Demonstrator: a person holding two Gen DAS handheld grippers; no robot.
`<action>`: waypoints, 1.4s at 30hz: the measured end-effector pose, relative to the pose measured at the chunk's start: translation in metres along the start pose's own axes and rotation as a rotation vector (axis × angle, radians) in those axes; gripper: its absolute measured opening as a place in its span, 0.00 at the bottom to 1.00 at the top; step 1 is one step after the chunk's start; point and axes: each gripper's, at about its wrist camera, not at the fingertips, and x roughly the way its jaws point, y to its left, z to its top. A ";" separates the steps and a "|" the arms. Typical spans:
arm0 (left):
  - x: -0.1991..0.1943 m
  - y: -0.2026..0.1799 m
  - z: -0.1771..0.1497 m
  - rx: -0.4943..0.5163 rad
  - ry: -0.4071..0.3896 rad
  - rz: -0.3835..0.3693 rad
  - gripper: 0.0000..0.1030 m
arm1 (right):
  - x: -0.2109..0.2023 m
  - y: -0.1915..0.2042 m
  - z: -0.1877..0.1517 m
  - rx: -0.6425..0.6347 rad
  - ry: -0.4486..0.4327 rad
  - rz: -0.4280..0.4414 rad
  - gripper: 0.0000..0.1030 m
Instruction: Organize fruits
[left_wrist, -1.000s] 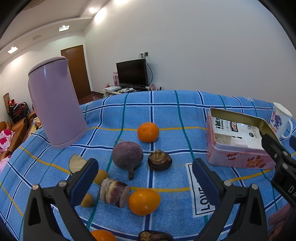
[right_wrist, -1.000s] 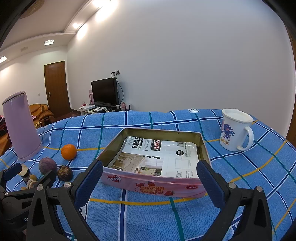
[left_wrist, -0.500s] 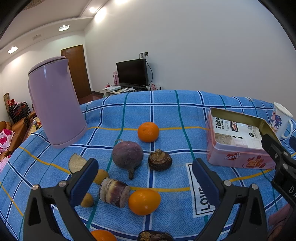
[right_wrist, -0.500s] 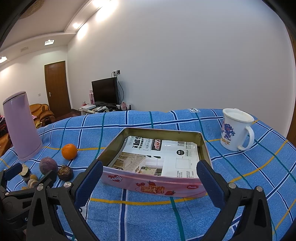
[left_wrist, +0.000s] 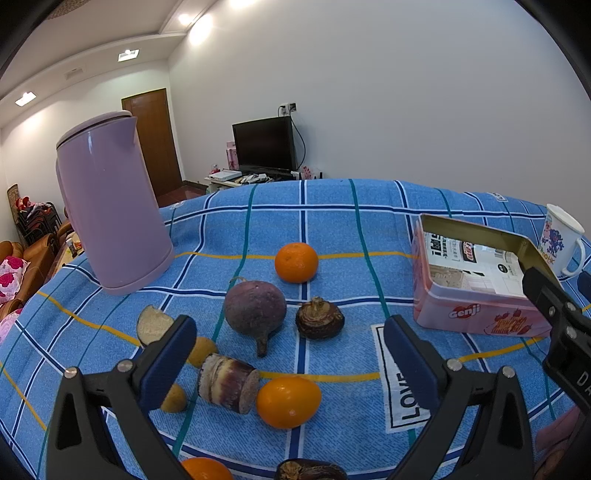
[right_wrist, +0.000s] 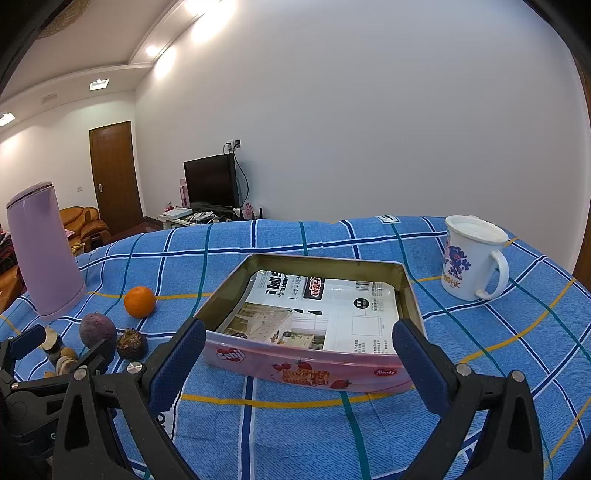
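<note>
— How are the two grippers held?

— The left gripper (left_wrist: 288, 354) is held above the blue checked cloth (left_wrist: 332, 218) with its jaws spread wide; nothing is gripped. A cut sugarcane piece (left_wrist: 229, 382) and an orange (left_wrist: 288, 402) are seen between its blue pads. The right gripper (right_wrist: 299, 358) is likewise wide open and empty, and is aimed at the pink Genji tin (right_wrist: 306, 365).

— Where is the fruit found?

— It is scattered on the cloth in the left wrist view. A second orange (left_wrist: 296, 262) is placed farthest back, with a purple beet-like root (left_wrist: 255, 308) and a dark water chestnut (left_wrist: 319, 319) in front of it, close together. Small yellow fruits (left_wrist: 201, 350) are partly hidden behind the left pad, and a pale cut slice (left_wrist: 153, 325) is seen beside them. Another orange (left_wrist: 207, 470) is cut off by the lower edge.

— And the tin?

— It is set to the right of the fruit, lined with printed paper (right_wrist: 325, 314); no fruit is seen inside. A white mug (right_wrist: 472, 258) is stood beyond it, and a lilac kettle (left_wrist: 110, 206) at the far left.
</note>
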 end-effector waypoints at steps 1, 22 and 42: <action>0.000 0.000 0.000 0.000 0.000 0.000 1.00 | 0.000 0.000 0.000 0.000 0.000 0.000 0.99; -0.002 0.004 -0.003 -0.003 0.000 0.018 1.00 | -0.001 0.004 -0.001 -0.012 0.007 0.034 0.99; -0.037 0.069 -0.021 -0.037 0.081 0.076 1.00 | -0.003 0.037 -0.009 -0.117 0.055 0.298 0.98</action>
